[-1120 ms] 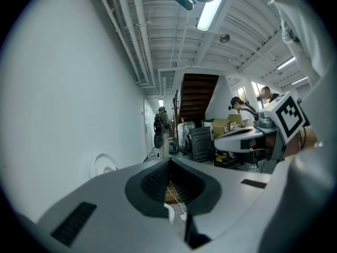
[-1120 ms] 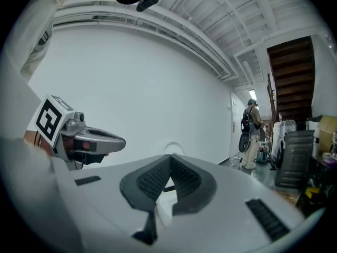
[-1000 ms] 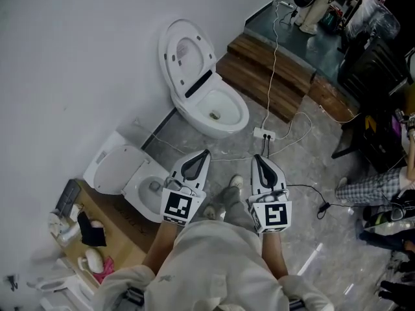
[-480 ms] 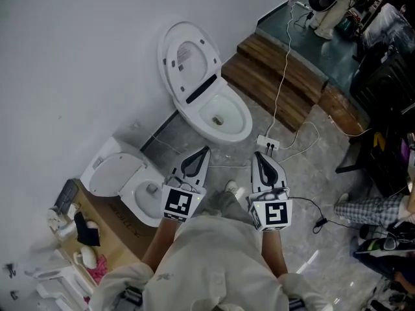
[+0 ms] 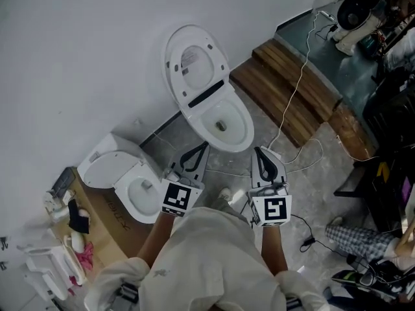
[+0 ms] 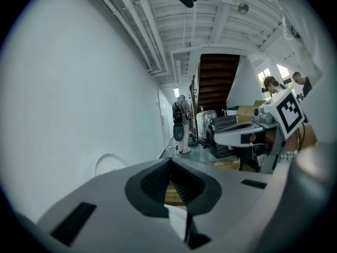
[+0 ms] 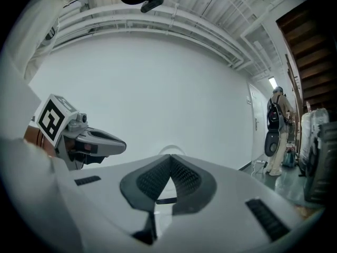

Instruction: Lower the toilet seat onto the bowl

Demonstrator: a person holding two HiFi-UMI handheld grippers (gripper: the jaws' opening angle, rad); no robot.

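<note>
A white toilet stands against the wall in the head view, its seat and lid [image 5: 194, 63] raised upright over the open bowl [image 5: 224, 127]. My left gripper [image 5: 205, 146] is shut and empty, its tip just short of the bowl's near left rim. Beside it, my right gripper [image 5: 257, 149] is also shut and empty, close to the bowl's near right rim. In the left gripper view the shut left gripper [image 6: 170, 160] points past the lid's white arc [image 6: 108, 161]. In the right gripper view the lid's top [image 7: 171, 149] shows above the shut right gripper [image 7: 171, 171].
A second white toilet [image 5: 123, 177] sits on a cardboard box [image 5: 107, 216] at the left, with clutter [image 5: 68, 238] beside it. Wooden steps [image 5: 295, 99] lie right of the bowl, crossed by a white cable [image 5: 299, 76]. A black cable [image 5: 305, 241] runs over the floor. People stand down the corridor.
The person has walked toward the toilet, so both grippers now sit close to the bowl's near rim. Both stay shut and side by side.
</note>
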